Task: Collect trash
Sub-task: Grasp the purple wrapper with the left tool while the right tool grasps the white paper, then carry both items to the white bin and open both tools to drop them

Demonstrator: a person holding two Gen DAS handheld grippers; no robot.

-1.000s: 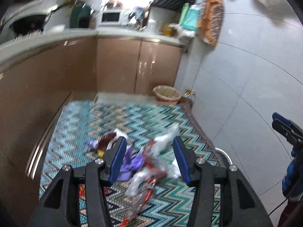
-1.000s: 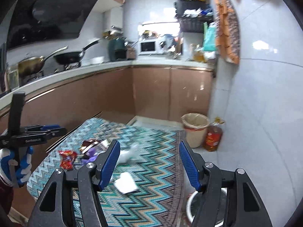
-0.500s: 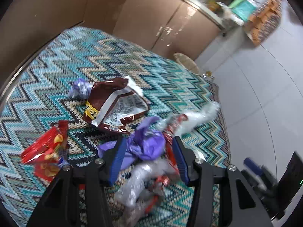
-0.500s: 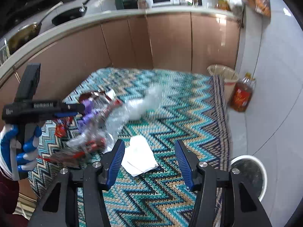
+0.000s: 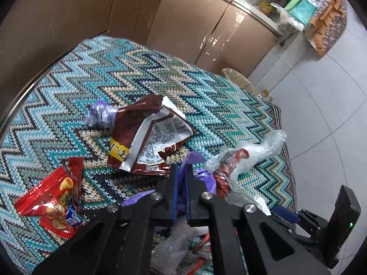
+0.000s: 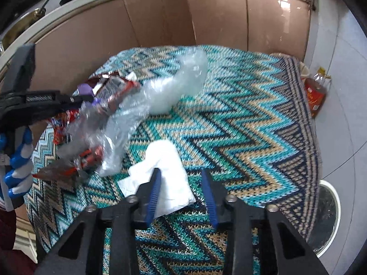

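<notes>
My left gripper (image 5: 181,168) is shut on a purple plastic bag (image 5: 204,176) with clear plastic and red wrapper (image 5: 247,153) bunched beside it. In the right wrist view that bundle (image 6: 128,114) hangs from the left gripper (image 6: 75,98) above the zigzag mat (image 6: 240,119). A brown snack bag (image 5: 146,135), a red snack packet (image 5: 57,197) and a small purple wad (image 5: 101,114) lie on the mat. My right gripper (image 6: 181,176) is open, low over a white tissue (image 6: 165,178) that lies between its fingers.
Brown kitchen cabinets (image 6: 218,18) stand behind the mat. A lined waste basket (image 5: 238,80) and an oil bottle (image 6: 317,94) stand at the mat's far corner. A round white rimmed object (image 6: 330,213) is on the tile floor at the right.
My left gripper has closed on the purple bag and the bundle. My right gripper has dropped and moved forward over the white tissue, its jaws narrower than before.
</notes>
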